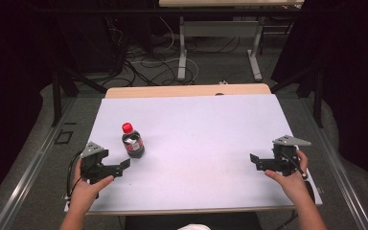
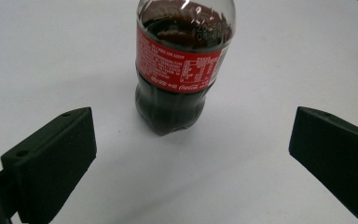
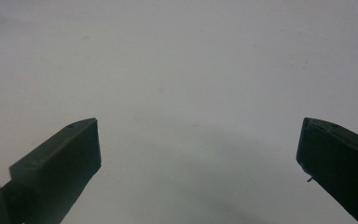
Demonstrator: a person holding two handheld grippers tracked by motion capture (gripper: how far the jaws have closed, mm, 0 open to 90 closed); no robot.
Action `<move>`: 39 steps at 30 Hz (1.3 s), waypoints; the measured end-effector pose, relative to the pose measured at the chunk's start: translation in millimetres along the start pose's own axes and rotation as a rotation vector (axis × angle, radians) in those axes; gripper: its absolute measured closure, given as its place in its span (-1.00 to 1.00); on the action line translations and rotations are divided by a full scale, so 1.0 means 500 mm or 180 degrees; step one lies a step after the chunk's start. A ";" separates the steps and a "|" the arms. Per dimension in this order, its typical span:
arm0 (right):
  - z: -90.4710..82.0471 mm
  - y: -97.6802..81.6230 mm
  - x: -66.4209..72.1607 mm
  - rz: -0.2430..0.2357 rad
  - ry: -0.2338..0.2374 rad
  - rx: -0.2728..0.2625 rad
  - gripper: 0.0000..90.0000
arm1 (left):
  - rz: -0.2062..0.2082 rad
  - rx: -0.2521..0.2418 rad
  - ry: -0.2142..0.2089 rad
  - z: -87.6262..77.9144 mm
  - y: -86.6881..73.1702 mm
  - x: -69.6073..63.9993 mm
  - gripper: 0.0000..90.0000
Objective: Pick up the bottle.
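Observation:
A small cola bottle (image 1: pixel 132 142) with a red cap and red label stands upright on the left part of the white table (image 1: pixel 206 124). My left gripper (image 1: pixel 122 167) rests on the table just in front of it, held by a hand, jaws pointing toward it. In the left gripper view the bottle (image 2: pixel 179 70) stands a short way beyond the wide open left gripper (image 2: pixel 193 125), untouched. Near the table's right edge a hand holds my right gripper (image 1: pixel 255 163), pointing left. Its own view shows the right gripper (image 3: pixel 199 128) open over bare table.
A bare wooden strip (image 1: pixel 187 91) runs along the table's far edge. Beyond it, cables (image 1: pixel 143 64) lie on the floor around the legs of another table (image 1: pixel 182 52). Dark curtains hang on both sides. A metal rail (image 1: pixel 28 167) runs along the floor on the left.

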State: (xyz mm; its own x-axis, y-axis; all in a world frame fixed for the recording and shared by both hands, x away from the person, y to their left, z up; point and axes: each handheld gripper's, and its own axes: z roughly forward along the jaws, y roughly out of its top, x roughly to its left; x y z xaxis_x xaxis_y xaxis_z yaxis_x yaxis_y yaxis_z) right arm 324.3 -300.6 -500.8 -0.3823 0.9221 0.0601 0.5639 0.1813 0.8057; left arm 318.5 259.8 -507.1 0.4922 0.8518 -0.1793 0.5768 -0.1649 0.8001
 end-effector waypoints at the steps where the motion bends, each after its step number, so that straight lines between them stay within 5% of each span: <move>1: -0.001 0.000 0.000 -0.0003 0.0020 -0.0008 -1.00 | 0.0001 -0.0012 -0.0002 -0.001 0.002 -0.001 -0.98; 15: 0.002 0.000 0.018 -0.0171 0.0069 0.0029 -0.96 | 0.0043 -0.0013 0.0011 0.005 0.026 -0.014 -0.96; 30: 0.002 0.001 0.021 -0.0125 0.0034 -0.0050 -0.87 | 0.0039 0.0003 0.0113 0.070 0.071 -0.005 -0.92; 39: 0.005 -0.002 0.018 -0.0106 0.0061 -0.0022 -0.86 | 0.0015 -0.0030 0.0184 0.104 0.072 -0.002 -0.80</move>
State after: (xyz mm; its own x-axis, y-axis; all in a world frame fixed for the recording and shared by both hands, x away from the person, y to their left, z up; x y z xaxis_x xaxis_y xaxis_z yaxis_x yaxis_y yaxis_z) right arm 322.3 -291.6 -502.4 -0.4149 0.9088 0.0444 0.5457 0.2095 0.8114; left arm 372.6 227.3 -508.0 0.4563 0.8784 -0.1423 0.5681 -0.1645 0.8063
